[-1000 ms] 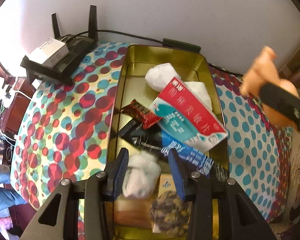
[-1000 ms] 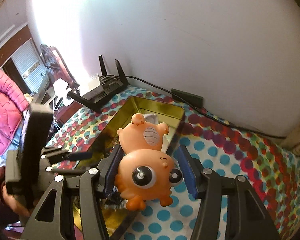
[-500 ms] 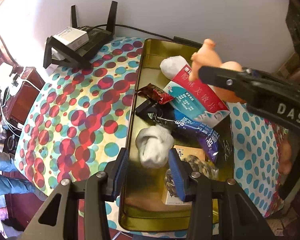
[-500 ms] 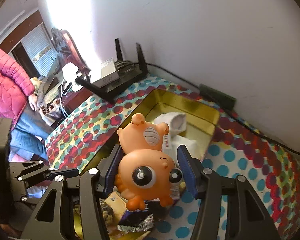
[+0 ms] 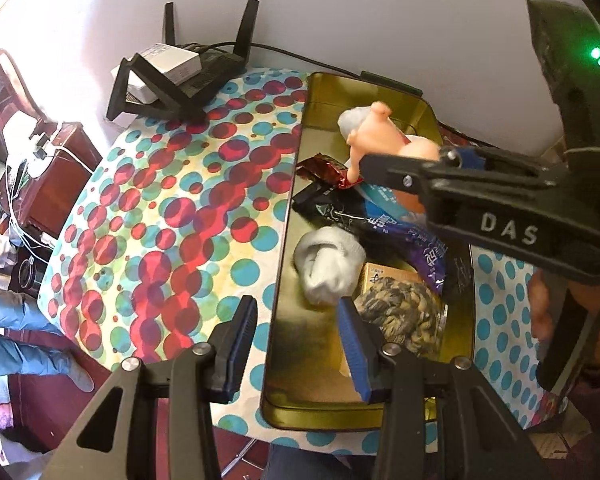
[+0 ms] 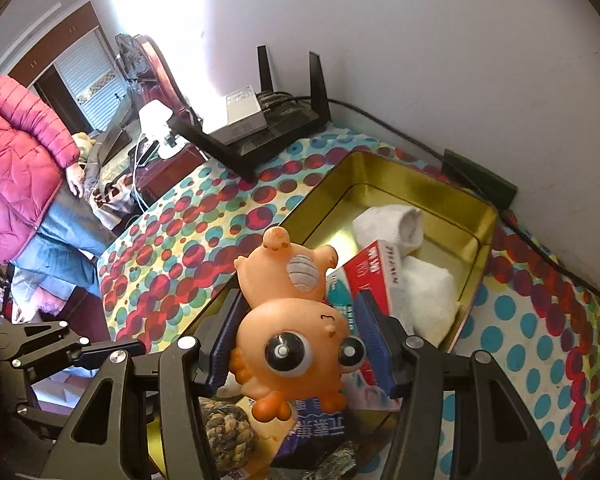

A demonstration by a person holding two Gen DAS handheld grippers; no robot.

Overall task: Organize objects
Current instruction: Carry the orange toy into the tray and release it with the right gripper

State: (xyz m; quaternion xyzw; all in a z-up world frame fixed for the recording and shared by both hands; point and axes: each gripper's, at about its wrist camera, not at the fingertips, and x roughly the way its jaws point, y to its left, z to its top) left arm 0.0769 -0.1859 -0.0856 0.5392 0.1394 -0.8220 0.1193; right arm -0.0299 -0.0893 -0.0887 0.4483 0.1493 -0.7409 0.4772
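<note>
The right gripper [image 6: 300, 340] has its fingers clenched on an orange rubber toy [image 6: 296, 332], holding it above the middle of the gold tin [image 6: 486, 216] that lies on the polka-dot tablecloth [image 5: 172, 216] near the table's far edge. The left gripper [image 5: 296, 344] hangs with its fingers spread and nothing between them, over the tin's near left rim. Inside the tin lie a rolled grey sock [image 5: 328, 264], a red-and-white box [image 6: 374, 264], a braided rope ball [image 5: 404, 316], dark snack packets [image 5: 332, 208] and white socks [image 6: 392, 226]; a black router [image 5: 180, 76] stands at the table's far left corner.
</note>
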